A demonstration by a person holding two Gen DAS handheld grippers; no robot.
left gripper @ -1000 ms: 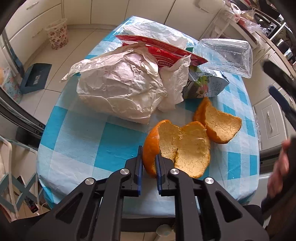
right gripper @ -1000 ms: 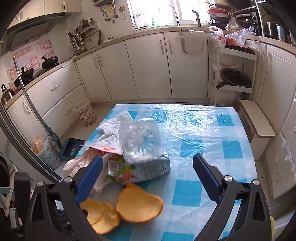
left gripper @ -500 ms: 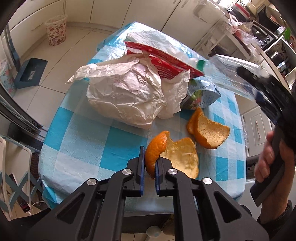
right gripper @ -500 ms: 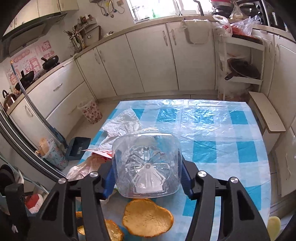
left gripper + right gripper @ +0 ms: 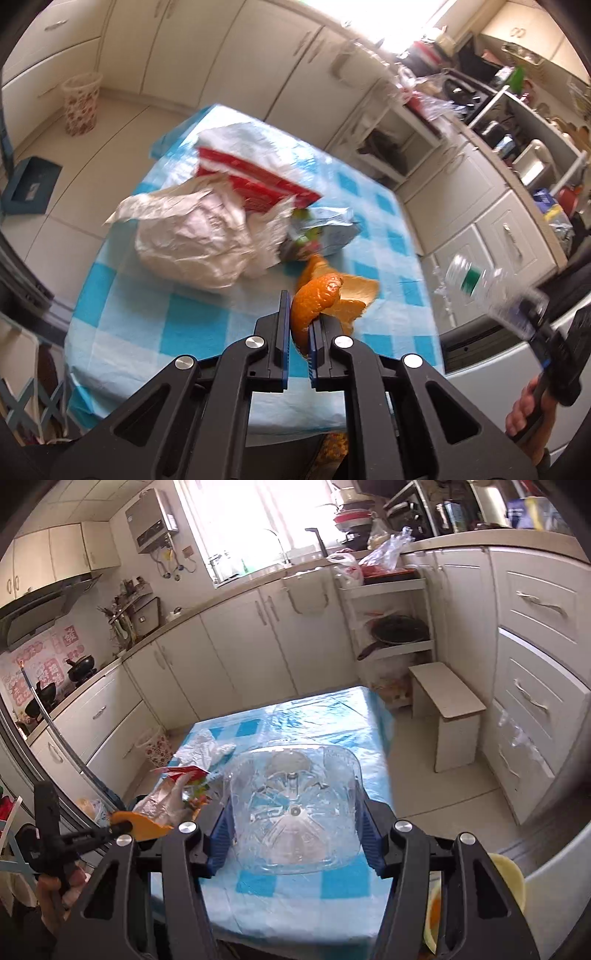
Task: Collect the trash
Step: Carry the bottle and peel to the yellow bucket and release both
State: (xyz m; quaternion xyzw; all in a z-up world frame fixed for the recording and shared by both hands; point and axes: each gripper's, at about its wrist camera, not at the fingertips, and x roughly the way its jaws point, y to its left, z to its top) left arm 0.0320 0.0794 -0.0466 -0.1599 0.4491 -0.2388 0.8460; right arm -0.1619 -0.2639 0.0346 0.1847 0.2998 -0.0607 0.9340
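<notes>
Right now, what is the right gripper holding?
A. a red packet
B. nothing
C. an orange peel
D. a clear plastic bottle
D: the right gripper has its blue pads pressed on both sides of the clear plastic bottle, lifted above the table.

An orange peel [image 5: 314, 306] hung pinched above the tabletop [image 5: 147, 332]; a clear plastic bottle [image 5: 295, 808] was clamped base-outward.
</notes>
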